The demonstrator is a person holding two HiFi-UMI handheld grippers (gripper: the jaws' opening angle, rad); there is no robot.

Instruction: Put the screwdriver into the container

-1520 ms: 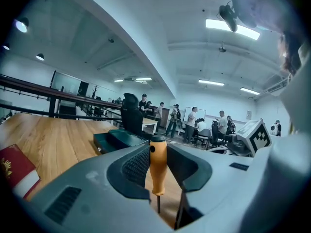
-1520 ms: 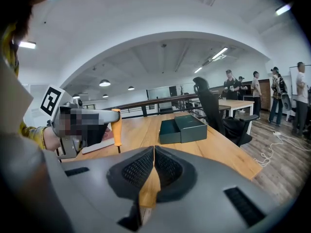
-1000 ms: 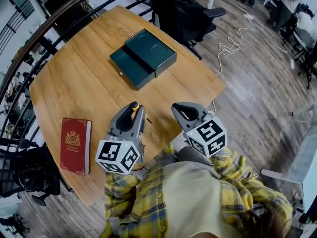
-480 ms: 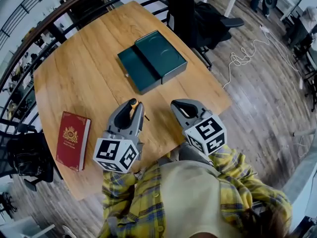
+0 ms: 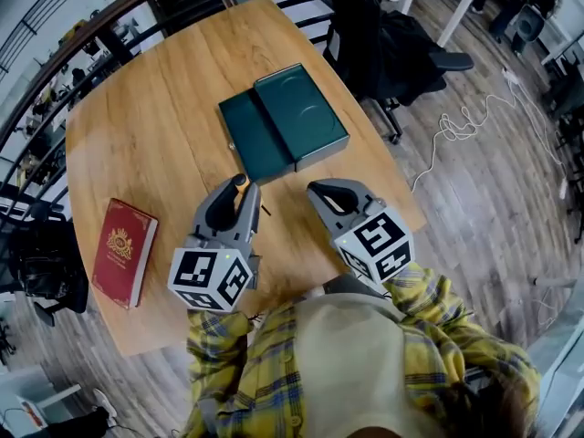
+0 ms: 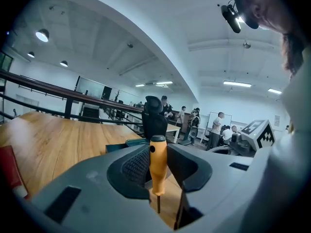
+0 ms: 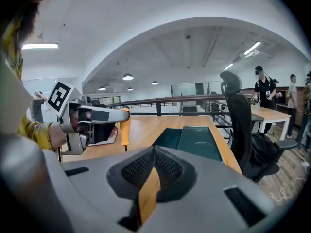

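Wooden table (image 5: pixel 137 144); orange-handled screwdriver (image 6: pixel 157 166), thin dark shaft downward, upright in clenched left tongs (image 6: pixel 158 152); right tongs (image 7: pixel 153 153) clenched, empty

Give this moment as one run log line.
left hand-held gripper: shut on screwdriver | right hand-held gripper: shut, empty | container: on table, screwdriver not yet inside

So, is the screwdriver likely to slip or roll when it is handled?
Probably stiff and light: the left tongs hold the screwdriver upright by its orange handle. That handle looks smooth and round, so it may slip, and would likely roll once laid down.
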